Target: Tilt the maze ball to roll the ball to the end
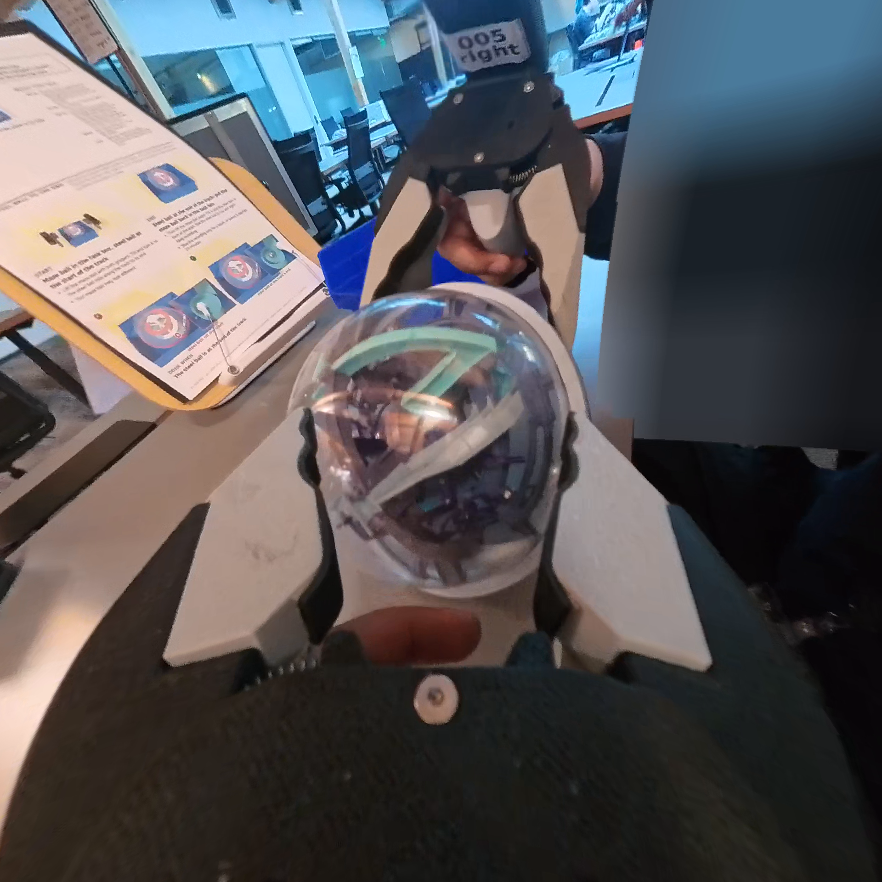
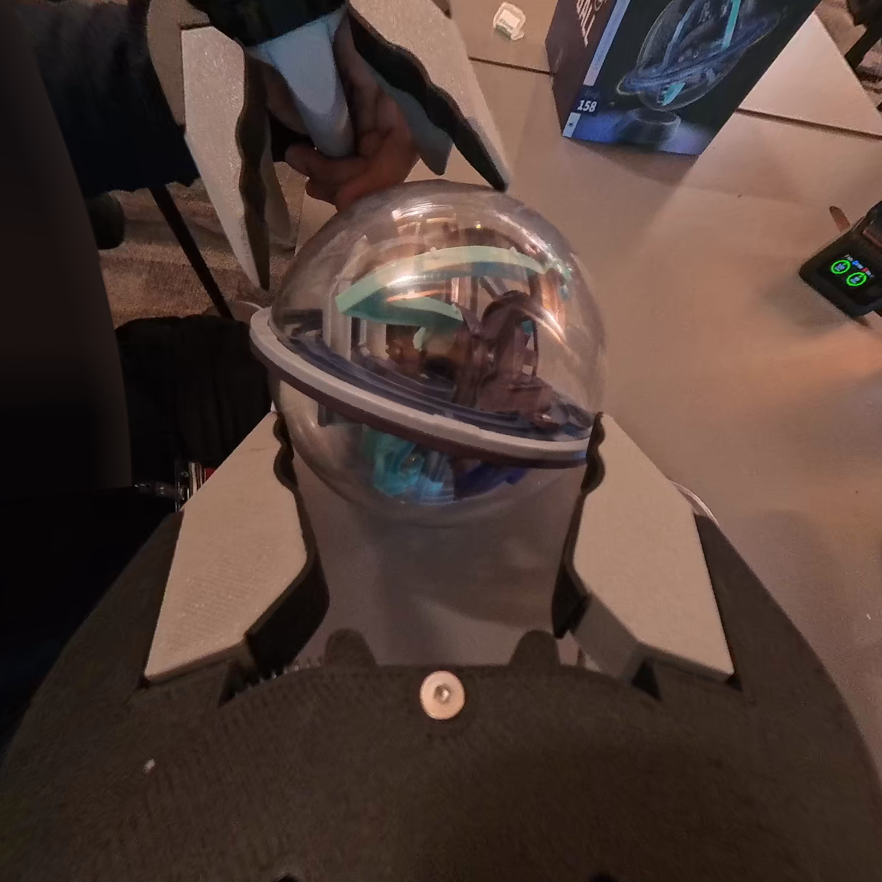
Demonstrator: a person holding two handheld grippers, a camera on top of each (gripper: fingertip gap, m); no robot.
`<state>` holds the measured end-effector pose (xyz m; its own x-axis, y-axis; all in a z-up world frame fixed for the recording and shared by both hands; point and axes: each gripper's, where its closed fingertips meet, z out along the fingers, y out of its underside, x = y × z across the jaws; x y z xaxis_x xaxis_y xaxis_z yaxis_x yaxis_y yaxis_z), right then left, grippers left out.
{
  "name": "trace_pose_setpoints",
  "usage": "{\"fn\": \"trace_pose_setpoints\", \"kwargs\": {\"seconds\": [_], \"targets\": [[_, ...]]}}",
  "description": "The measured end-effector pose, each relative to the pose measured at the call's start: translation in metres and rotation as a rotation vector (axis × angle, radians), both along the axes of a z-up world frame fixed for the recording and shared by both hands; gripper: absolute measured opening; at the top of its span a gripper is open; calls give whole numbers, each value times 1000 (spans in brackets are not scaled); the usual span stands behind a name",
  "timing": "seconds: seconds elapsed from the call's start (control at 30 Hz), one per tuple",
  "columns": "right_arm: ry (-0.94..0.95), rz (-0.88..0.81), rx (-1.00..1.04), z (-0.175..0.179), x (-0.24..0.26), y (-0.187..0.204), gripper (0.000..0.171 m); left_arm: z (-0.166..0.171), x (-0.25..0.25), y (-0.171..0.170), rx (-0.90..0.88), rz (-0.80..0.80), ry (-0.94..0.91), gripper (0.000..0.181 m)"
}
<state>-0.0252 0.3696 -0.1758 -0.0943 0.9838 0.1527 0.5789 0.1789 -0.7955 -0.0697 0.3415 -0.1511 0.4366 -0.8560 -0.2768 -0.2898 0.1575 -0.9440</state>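
The maze ball (image 1: 429,477) is a clear sphere with teal, white and dark tracks inside and a white rim around its middle. It is held in the air between both grippers from opposite sides. My left gripper (image 1: 439,429) is shut on its near side. My right gripper (image 1: 467,305) grips the far side. In the right wrist view the maze ball (image 2: 429,358) sits tilted between the right gripper's (image 2: 439,429) fingers, with the left gripper (image 2: 377,234) behind it. I cannot pick out the small steel ball inside.
An instruction sheet on a wooden board (image 1: 143,238) stands at the left, and a blue bin (image 1: 348,267) sits behind the ball. On the tan table (image 2: 716,382) stand the maze's product box (image 2: 668,71) and a small device with a lit screen (image 2: 849,281).
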Motion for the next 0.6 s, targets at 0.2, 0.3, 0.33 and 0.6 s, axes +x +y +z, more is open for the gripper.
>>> {"fn": "trace_pose_setpoints", "kwargs": {"seconds": [0.2,0.3,0.33,0.6], "targets": [[31,-18,44,-2,6,-4,120,-15,-9,-17,-31,0,12,107],[57,-46,66,-1,9,-5,117,-26,-4,-14,-27,79,68,121],[71,-59,75,-1,9,-4,117,-32,-3,-13,-25,112,116,127],[103,-97,105,-6,20,-10,117,-71,-4,19,92,301,315,137]]}}
